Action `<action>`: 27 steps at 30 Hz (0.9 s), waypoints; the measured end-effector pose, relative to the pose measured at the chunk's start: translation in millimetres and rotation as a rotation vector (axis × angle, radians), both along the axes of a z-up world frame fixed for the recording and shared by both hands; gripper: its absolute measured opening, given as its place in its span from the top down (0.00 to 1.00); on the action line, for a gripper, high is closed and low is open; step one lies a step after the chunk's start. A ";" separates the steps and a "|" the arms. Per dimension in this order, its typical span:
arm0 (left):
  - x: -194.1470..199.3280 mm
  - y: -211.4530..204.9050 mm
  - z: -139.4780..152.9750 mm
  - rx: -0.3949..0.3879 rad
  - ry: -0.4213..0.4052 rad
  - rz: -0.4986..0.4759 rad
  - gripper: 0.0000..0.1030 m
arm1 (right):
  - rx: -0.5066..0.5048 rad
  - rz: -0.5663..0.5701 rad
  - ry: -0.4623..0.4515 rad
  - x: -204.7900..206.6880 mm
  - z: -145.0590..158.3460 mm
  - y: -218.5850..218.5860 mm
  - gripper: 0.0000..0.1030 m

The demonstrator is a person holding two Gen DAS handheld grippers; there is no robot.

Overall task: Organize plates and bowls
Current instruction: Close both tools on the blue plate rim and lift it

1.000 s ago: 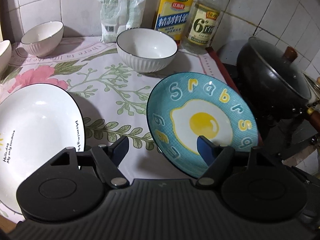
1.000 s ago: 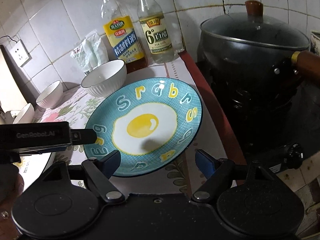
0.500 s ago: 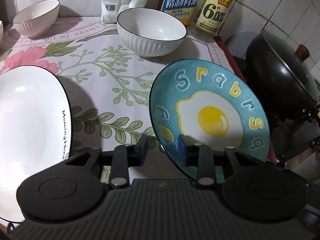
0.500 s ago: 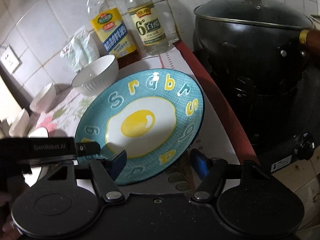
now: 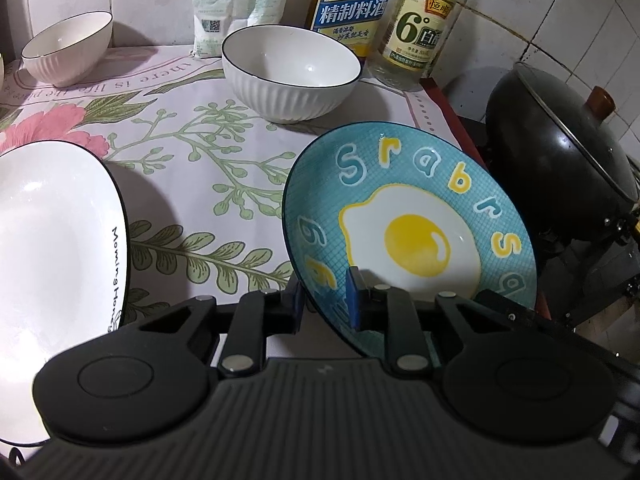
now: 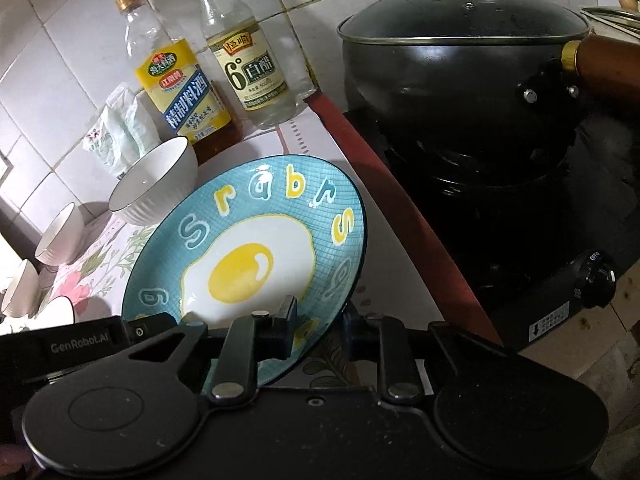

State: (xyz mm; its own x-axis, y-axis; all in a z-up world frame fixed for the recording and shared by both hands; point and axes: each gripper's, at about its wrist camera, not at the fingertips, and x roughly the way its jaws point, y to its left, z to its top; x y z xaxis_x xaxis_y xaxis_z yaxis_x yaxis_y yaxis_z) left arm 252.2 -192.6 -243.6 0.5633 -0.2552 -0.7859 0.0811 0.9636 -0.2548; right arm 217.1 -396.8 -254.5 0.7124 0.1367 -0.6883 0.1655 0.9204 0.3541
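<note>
A blue plate with a fried-egg picture is tilted and lifted off the counter; it also shows in the right wrist view. My left gripper is shut on its near left rim. My right gripper is shut on its near right rim. A large white plate lies at the left. A white ribbed bowl stands behind the blue plate, and it shows in the right wrist view. A smaller white bowl stands at the far left back.
Two bottles and white bags stand against the tiled wall. A black lidded wok sits on the stove at the right. More small white bowls stand far left. A floral cloth covers the counter.
Both grippers closed onto the blue plate's near rim, the left first, then the right. The plate is now lifted and tilted more. Both cameras moved closer to it.
</note>
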 end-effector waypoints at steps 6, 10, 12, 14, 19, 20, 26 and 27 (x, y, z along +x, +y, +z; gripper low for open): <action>0.0 4.0 10.7 0.009 -0.005 -0.015 0.81 | -0.023 0.009 0.035 -0.4 13.8 6.7 0.74; -3.7 2.7 19.4 0.044 -0.013 -0.043 0.81 | -0.040 0.022 0.058 0.1 25.2 10.0 0.74; -7.7 2.9 21.1 0.057 -0.017 -0.050 0.81 | -0.044 0.023 0.063 -1.3 26.7 11.6 0.75; -12.0 4.1 22.8 0.065 -0.021 -0.052 0.81 | -0.054 0.027 0.067 -3.8 28.0 14.7 0.74; -26.8 12.0 30.2 0.072 -0.038 -0.051 0.81 | -0.068 0.052 0.071 -15.0 35.5 21.8 0.74; -30.4 14.2 32.5 0.074 -0.048 -0.046 0.81 | -0.065 0.052 0.071 -17.0 38.1 23.4 0.74; -49.4 34.6 56.3 0.058 -0.076 -0.021 0.81 | -0.059 0.076 0.041 -31.8 60.0 37.6 0.74; -53.2 38.2 61.9 0.056 -0.082 -0.019 0.81 | -0.062 0.082 0.034 -34.8 65.1 40.7 0.74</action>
